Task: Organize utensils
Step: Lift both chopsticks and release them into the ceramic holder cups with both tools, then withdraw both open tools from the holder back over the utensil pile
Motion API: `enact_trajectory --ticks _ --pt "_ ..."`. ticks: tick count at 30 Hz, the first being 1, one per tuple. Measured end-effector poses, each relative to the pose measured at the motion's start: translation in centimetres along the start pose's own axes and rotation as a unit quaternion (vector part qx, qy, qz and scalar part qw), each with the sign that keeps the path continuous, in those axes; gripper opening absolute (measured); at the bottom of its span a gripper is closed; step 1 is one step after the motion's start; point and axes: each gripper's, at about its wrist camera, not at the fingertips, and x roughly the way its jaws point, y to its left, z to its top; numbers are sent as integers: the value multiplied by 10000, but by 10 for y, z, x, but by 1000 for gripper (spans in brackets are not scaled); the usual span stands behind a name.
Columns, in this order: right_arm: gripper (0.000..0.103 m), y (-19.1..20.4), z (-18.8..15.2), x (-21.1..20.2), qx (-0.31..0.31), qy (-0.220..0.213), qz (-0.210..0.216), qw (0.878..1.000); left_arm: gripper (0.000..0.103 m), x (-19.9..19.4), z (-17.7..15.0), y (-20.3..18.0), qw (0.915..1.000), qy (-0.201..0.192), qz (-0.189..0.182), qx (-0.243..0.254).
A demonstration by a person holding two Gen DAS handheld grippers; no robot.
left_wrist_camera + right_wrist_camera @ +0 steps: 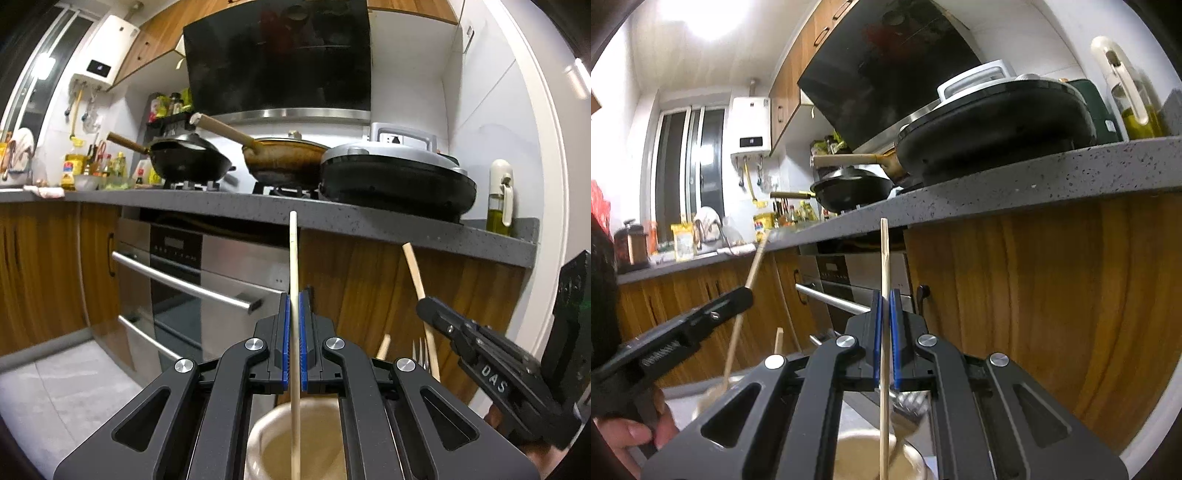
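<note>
- Countertop [229, 206] of grey speckled stone runs above both grippers, with wooden cabinet doors [369, 295] and a steel oven [207, 288] below it; it is the landmark here.
- On the countertop stand three pans: a black wok [192, 164], a brown pan [284, 162] with a pale handle, and a lidded black electric pan [399, 177]. An oil bottle [500, 199] stands at the countertop's right end, and a cluster of condiment bottles [92, 170] at its far left. A black range hood [277, 55] hangs above the pans.
- Left gripper [294, 321] is clenched on one chopstick [293, 266], which stands upright below the countertop edge, its top reaching that edge and its lower end down in a beige ceramic holder [266, 435].
- Right gripper [885, 325] is clenched on a second chopstick [884, 266], also upright below the countertop, its lower end over the holder [857, 454].
- Seen from the left wrist, the right gripper [436, 314] sits close beside the holder.
- Chopsticks counted: two gripped, plus one more stick end [384, 347] poking up from the holder.
- Fork tines [419, 350] show at the holder; one fork is all I can make out.
</note>
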Motion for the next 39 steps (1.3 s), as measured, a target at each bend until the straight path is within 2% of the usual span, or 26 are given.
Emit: enact_trajectory --ticks 7,14,18,23,28,34,37,39 --pt "4 -3 -8 -27 -122 367 -109 9992 5 -32 -18 9 9997 227 -12 -79" --pt "5 2 -21 -52 -280 534 -57 9982 5 -56 -38 1 9991 384 45 163" --pt "5 2 -30 -56 -226 648 -17 9976 5 -61 -46 -5 9985 470 11 269" --pt "5 -9 -28 -63 76 500 137 9986 5 -64 -49 -3 9985 503 -26 213" --pt "5 -11 -32 -59 90 670 194 9975 5 -65 -53 -2 9982 561 -38 206" --pt "5 -7 -33 -57 -26 652 173 9977 5 -64 -51 -1 9982 574 -54 158" --pt "5 -12 -36 -53 115 780 163 9968 16 -64 -51 -1 9983 565 -56 150" --pt "5 -13 -36 -51 161 820 155 9964 19 -64 -51 -2 9982 567 -47 165"
